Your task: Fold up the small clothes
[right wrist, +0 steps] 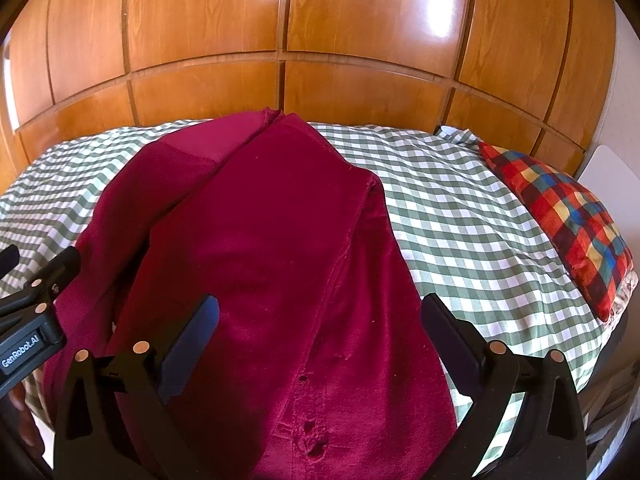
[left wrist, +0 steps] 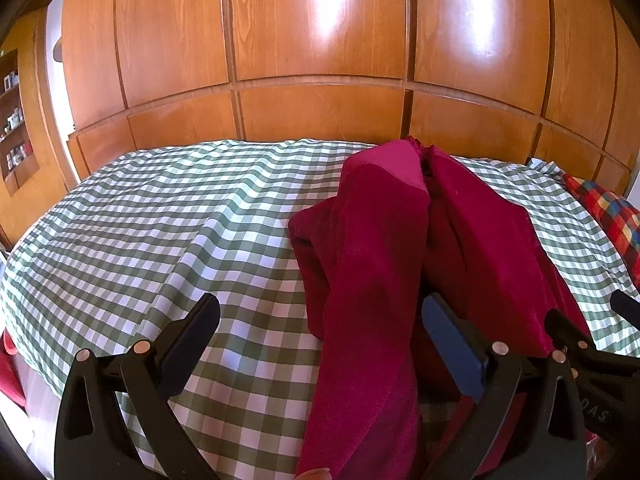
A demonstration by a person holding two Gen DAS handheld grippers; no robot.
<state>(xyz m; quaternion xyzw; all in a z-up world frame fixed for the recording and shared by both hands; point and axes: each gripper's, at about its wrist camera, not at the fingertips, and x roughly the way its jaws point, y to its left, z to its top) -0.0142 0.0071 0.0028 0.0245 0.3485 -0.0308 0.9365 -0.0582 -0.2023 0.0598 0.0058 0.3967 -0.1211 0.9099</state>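
One dark red garment (right wrist: 272, 248) on the bed, and it runs long: its long axis stretches straight away from my jaws toward the wooden panels (right wrist: 280, 20), the near end broad, the far end narrowing to a bunched point close to the far edge of the checked bedspread (right wrist: 440, 200). My right gripper (right wrist: 320, 320) hangs right over the near end, jaws wide apart, cloth filling the gap between them, clamping nothing. A thick seam runs lengthwise along the fabric, slightly right of centre between my fingers, with a few small holes in the cloth near the bottom.

My left gripper (left wrist: 320, 320) sits off to the left side of the garment (left wrist: 380, 240), jaws also spread wide. From here the cloth humps up in two long folds with a dark crease between them; one fold drapes down between my jaws, and my right finger (left wrist: 452, 340) sits against the cloth. Whether it presses in, I cannot tell.

Count: one garment, one plaid pillow (right wrist: 560, 220) far out to the right of my jaws, lying on the bedspread.
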